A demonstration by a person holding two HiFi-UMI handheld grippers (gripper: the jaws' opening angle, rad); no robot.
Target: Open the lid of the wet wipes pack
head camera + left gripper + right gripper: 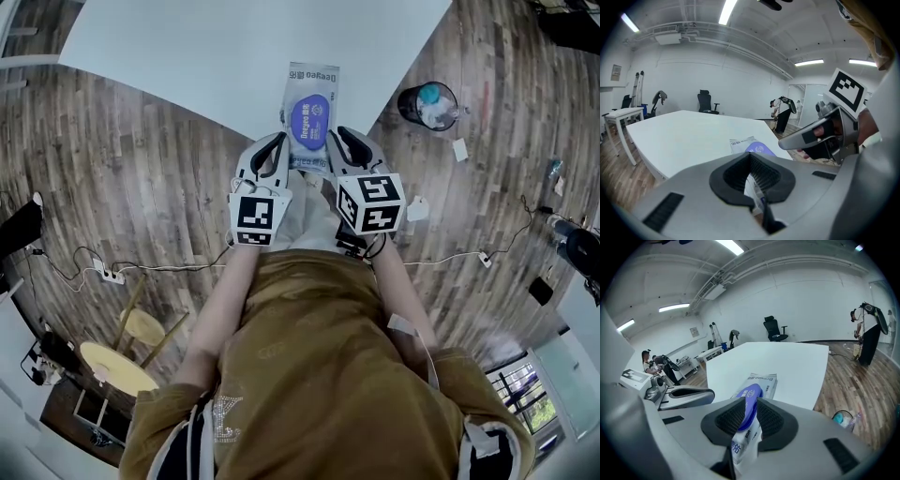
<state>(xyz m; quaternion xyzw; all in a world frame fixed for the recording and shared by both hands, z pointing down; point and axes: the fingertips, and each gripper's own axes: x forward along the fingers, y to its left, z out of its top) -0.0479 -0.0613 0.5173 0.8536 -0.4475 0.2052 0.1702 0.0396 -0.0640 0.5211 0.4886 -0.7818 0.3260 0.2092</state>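
The wet wipes pack point(312, 86) is white with a blue oval lid point(310, 119); it is held in the air over the near edge of the white table point(187, 47). My left gripper point(280, 150) is shut on the pack's near left edge, and the white film runs between its pads point(757, 180). My right gripper point(339, 145) is shut on the near right side. In the right gripper view the blue lid point(750, 399) runs down between the pads point(745, 420). Whether the lid is lifted cannot be told.
A dark bin point(427, 103) with rubbish stands on the wooden floor right of the table. Cables and a power strip point(111, 276) lie at the left, near a round yellow stool point(111, 367). An office chair point(773, 329) stands beyond the table.
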